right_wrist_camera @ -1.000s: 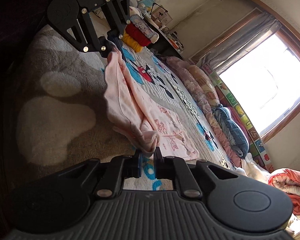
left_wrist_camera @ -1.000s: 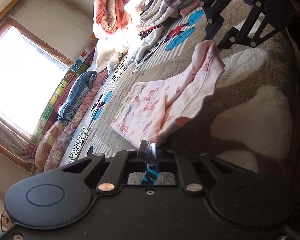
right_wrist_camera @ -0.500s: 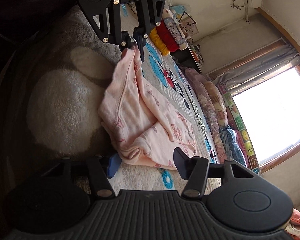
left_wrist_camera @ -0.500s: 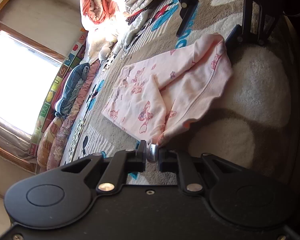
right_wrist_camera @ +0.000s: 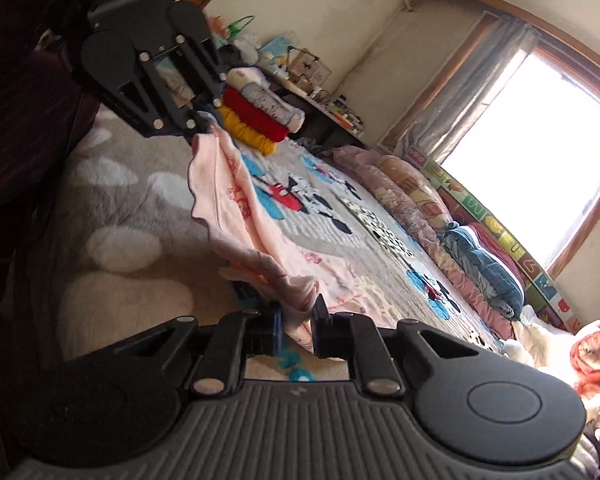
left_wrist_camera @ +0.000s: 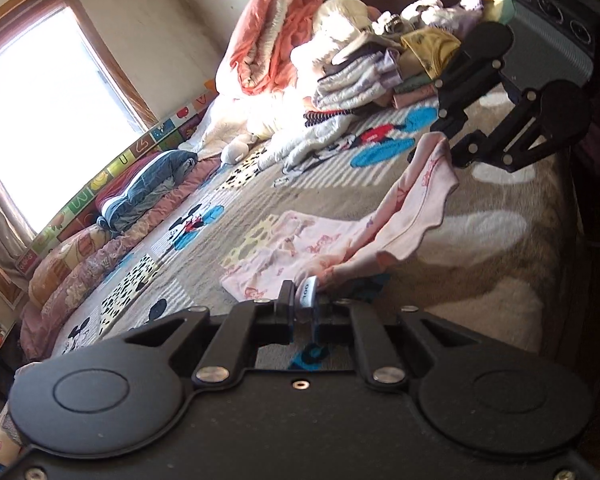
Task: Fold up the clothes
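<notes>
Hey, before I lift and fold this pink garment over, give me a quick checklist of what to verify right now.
1. Left gripper pinching the pink garment: ok, fingers closed on fabric.
2. Right gripper pinching its corner: ok, cloth sits between the fingers, which look closed on it.
3. Held edge lifted between grippers: ok.
4. Far part lying flat on the blanket: ok, slightly wrinkled.
5. Corners aligned: cannot tell.

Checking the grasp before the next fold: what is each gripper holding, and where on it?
Both hold the pink garment: the left gripper pinches one edge corner, the right gripper clamps a bunched edge at the opposite end.
</notes>
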The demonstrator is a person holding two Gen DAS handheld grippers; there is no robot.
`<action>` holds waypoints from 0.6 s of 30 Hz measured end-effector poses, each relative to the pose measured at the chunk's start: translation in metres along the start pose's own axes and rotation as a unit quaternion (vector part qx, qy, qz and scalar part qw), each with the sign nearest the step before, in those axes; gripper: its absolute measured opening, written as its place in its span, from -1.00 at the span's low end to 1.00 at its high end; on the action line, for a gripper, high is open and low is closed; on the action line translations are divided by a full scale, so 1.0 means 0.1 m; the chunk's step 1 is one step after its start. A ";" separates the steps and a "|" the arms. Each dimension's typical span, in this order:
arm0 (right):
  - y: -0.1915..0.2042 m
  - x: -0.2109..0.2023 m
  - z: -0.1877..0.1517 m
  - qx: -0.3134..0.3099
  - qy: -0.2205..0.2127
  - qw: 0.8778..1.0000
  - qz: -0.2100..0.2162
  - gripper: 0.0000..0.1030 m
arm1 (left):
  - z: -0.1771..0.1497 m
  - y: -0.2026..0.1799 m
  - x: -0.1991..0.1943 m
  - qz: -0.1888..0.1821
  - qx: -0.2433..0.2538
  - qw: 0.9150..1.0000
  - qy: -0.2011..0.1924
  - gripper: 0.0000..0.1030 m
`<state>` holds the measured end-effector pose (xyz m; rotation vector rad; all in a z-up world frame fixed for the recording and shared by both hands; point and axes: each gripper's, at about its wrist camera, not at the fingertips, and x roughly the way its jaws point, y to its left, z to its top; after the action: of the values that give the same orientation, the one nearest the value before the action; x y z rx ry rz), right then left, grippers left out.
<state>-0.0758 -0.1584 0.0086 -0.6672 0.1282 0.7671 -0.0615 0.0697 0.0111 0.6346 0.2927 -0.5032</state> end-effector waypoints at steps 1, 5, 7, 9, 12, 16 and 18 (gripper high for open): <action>-0.12 -0.01 0.01 0.025 -0.006 1.000 -0.003 -0.70 | 0.05 0.07 0.01 -0.003 -0.015 1.000 -0.008 -0.87; -0.55 0.12 0.05 0.113 -0.018 0.993 0.001 -0.70 | 0.16 0.35 0.22 -0.028 -0.057 0.998 -0.003 -0.87; -0.76 0.25 0.04 0.151 -0.020 0.988 0.010 -0.70 | 0.16 0.51 0.38 -0.044 -0.086 0.995 0.004 -0.87; -0.95 0.42 0.01 0.190 -0.019 0.981 0.020 -0.70 | 0.15 0.68 0.55 -0.059 -0.118 0.991 0.008 -0.87; -1.23 0.70 -0.14 0.259 -0.016 0.965 0.043 -0.70 | 0.12 0.93 0.83 -0.082 -0.166 0.982 0.017 -0.87; -1.48 1.09 -0.41 0.326 0.005 0.943 0.064 -0.70 | 0.00 1.20 1.27 -0.121 -0.233 0.964 0.038 -0.87; -1.56 1.25 -0.55 0.362 0.013 0.929 0.073 -0.70 | -0.09 1.26 1.41 -0.134 -0.265 0.954 0.044 -0.87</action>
<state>0.1276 -0.1987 0.0020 0.0376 0.4651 0.7834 0.1230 0.1123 0.0084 0.0912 0.5795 -0.6260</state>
